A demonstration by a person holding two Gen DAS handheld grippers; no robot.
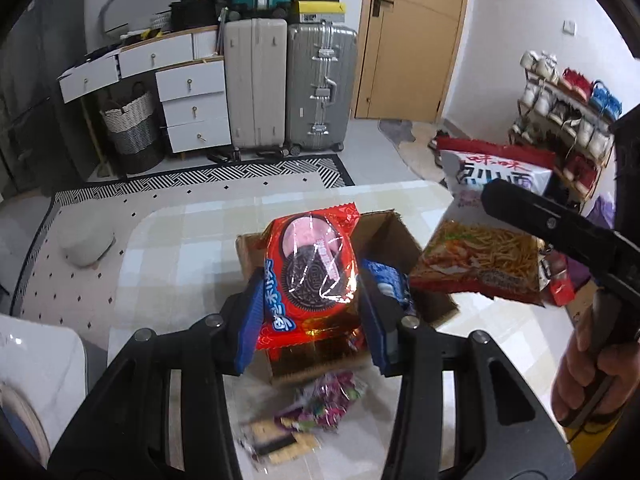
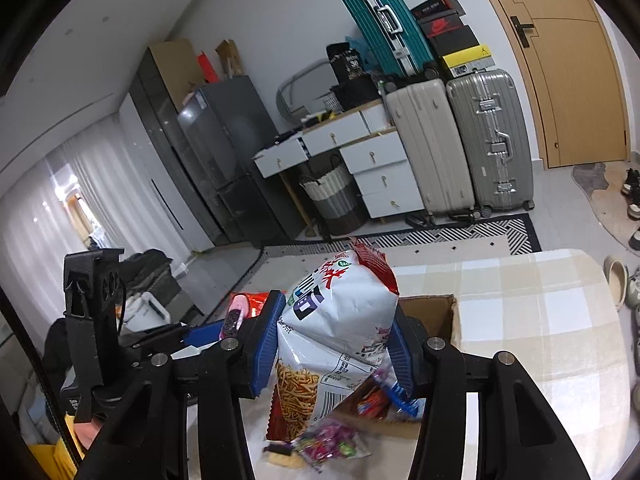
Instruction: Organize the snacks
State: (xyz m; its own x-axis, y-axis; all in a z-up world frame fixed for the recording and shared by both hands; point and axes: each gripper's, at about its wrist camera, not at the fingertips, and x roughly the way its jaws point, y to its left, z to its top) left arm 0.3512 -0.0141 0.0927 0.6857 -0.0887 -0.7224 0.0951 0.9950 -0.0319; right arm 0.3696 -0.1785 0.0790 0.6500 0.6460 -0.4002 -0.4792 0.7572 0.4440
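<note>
Left wrist view: the desk (image 1: 180,248) shows bare checked cloth from 9 to 12 o'clock, its rounded edge curving toward the rug. The cardboard box (image 1: 394,236) sits open at centre, under the held packet. The left gripper (image 1: 308,296) has its blue fingers (image 1: 252,320) closed partway on a red cookie packet (image 1: 310,268), held over the box. At 3 o'clock the right gripper's black finger crosses a noodle-snack bag (image 1: 476,256). At 6 o'clock a candy bag (image 1: 332,400) and biscuits are blurred.

Right wrist view: open desk lies from 1 to 3 o'clock. The right gripper (image 2: 332,344) pinches the bag's middle between its fingers, the box rim just behind. The left gripper shows at 9 o'clock, its load mostly hidden. The box's contents are hard to make out.
</note>
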